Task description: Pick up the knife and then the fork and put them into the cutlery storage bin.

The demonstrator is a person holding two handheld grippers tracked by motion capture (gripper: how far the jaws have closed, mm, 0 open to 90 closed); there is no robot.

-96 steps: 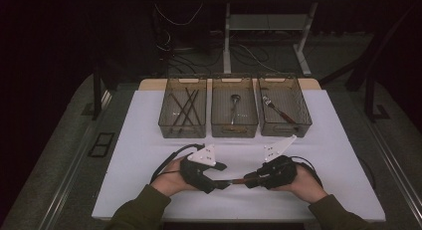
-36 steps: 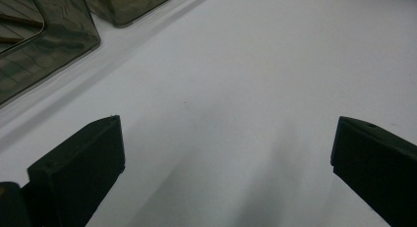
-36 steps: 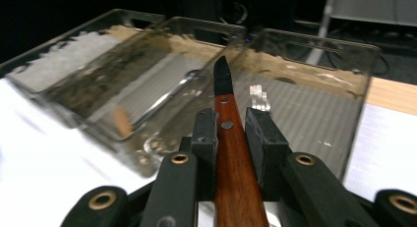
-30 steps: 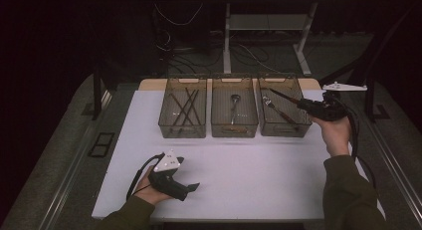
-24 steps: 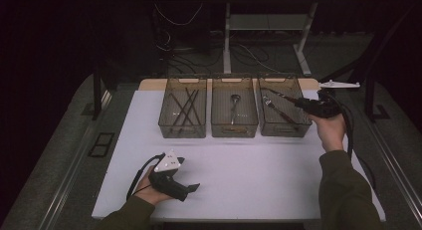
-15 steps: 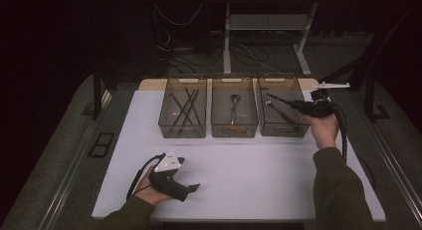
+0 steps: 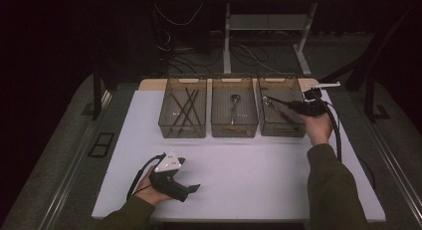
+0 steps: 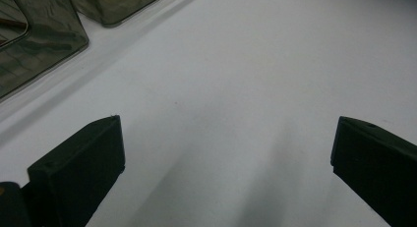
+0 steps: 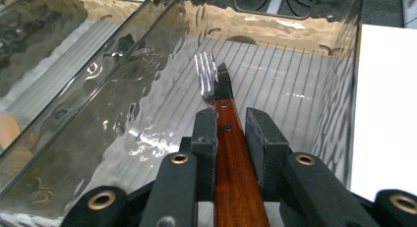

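Fork (image 9: 209, 79): bright metal tines, reddish-brown wooden handle with two rivets. Position: inside the right-hand bin (image 7: 297, 128), a clear smoky plastic tray with a ribbed floor; tines pointing toward its far wall. Right gripper (image 9: 231, 126): jaws narrowed on the handle, pads pressing both sides. Left gripper (image 8: 223, 153): jaws wide apart, nothing between them, above white table (image 7: 249, 170).
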